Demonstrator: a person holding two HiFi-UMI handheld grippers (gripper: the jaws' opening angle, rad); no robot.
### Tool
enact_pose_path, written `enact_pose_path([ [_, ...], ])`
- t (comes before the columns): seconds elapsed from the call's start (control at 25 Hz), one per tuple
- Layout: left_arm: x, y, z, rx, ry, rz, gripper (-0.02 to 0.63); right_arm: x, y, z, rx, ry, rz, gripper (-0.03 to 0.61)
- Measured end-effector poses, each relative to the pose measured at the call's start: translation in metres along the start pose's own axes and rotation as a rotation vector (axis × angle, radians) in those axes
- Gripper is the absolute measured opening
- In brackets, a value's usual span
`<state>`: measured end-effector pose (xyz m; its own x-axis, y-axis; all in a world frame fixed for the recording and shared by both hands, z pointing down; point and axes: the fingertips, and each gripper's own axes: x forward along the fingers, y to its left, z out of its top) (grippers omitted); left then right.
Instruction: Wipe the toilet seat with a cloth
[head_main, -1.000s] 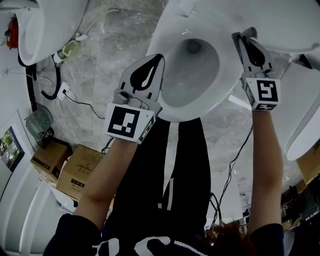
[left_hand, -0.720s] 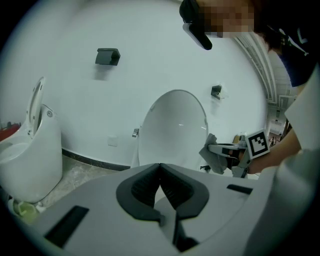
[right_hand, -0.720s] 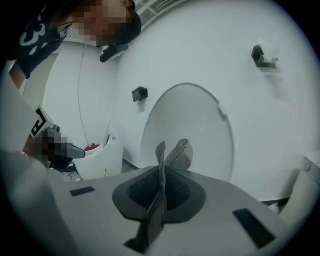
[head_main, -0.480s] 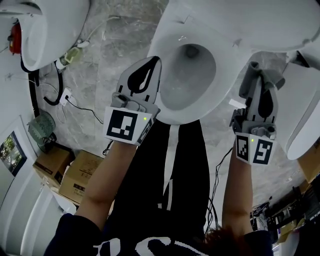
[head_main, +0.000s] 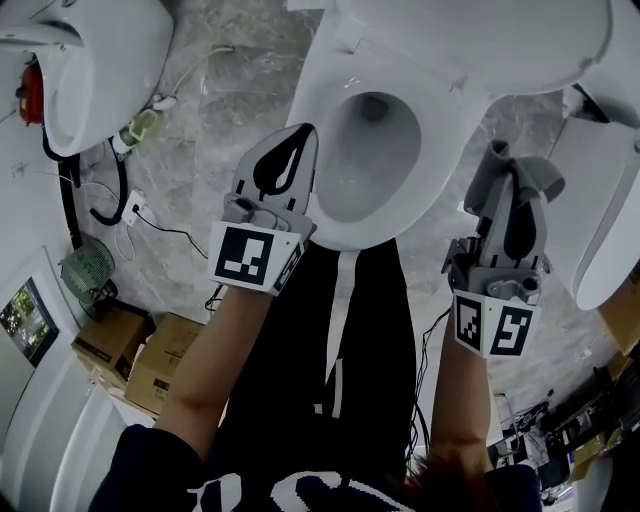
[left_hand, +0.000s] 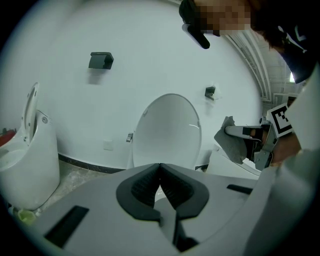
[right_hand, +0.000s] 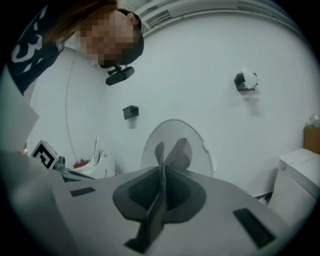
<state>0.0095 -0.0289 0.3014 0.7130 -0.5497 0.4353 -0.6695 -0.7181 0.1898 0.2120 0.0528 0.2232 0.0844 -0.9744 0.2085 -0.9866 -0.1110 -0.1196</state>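
White ceramic toilet seat (head_main: 440, 125) rings the open bowl at 12 o'clock in the head view, with its white oval lid (left_hand: 167, 130) stood upright against the white wall. Left gripper (head_main: 309, 130) sits over the seat's 9 o'clock edge, jaws pressed together with nothing between them, as the left gripper view confirms. Whether it touches the seat can't be told. Right gripper (head_main: 517, 195) is off the seat at about 4 o'clock from the bowl, over the grey marbled stone floor (head_main: 230, 100), and its jaws pinch the grey woven cloth (head_main: 540, 175). In the right gripper view the cloth (right_hand: 176, 152) is clamped edge-on between the pads and fans out past the tips at 12 o'clock, in front of the lid (right_hand: 197, 145). The left gripper view shows the right gripper (left_hand: 239, 131) at 3 o'clock with the cloth (left_hand: 231, 144) hanging off its tips, apart from the seat. A second white toilet (head_main: 90, 60) sits at 10 o'clock in the head view and brown cardboard boxes (head_main: 150, 360) at 8 o'clock.
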Motion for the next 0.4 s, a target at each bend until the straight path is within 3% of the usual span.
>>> enact_pose_path([
  [0.4, -0.011, -0.016, 0.022, 0.025, -0.024, -0.06, 0.011, -0.024, 0.007, 0.018, 0.022, -0.021, -0.058, 0.021],
])
